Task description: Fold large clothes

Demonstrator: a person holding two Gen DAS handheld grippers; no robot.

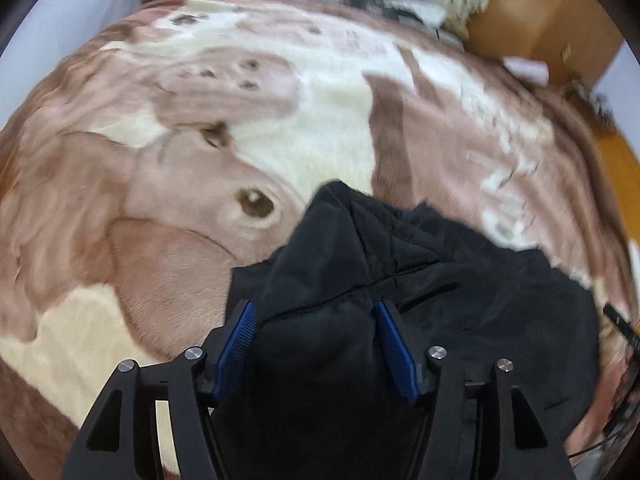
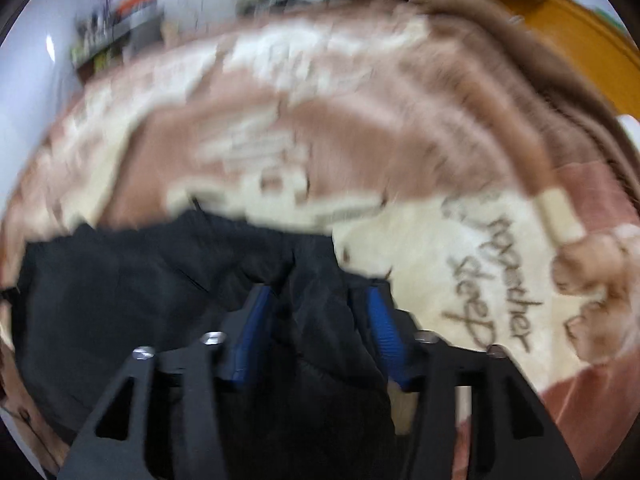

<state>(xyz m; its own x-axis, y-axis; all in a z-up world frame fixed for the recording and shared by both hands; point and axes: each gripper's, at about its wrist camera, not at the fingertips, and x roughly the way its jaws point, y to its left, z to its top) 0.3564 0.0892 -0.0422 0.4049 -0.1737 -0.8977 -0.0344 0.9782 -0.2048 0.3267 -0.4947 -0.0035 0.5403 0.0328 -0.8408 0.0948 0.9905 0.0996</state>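
Note:
A black padded garment lies bunched on a brown and cream plush blanket with an animal print. My left gripper stands over the garment's left end with its blue pads spread wide; a thick mound of the black cloth fills the gap, and the pads do not visibly pinch it. In the right wrist view the same garment stretches away to the left. My right gripper is open, with a loose fold of black cloth between its pads and room on both sides.
The blanket covers a bed and carries brown writing at the right. A cardboard box stands beyond the far corner, with orange wooden floor to the right. A dark shelf stands against the far wall.

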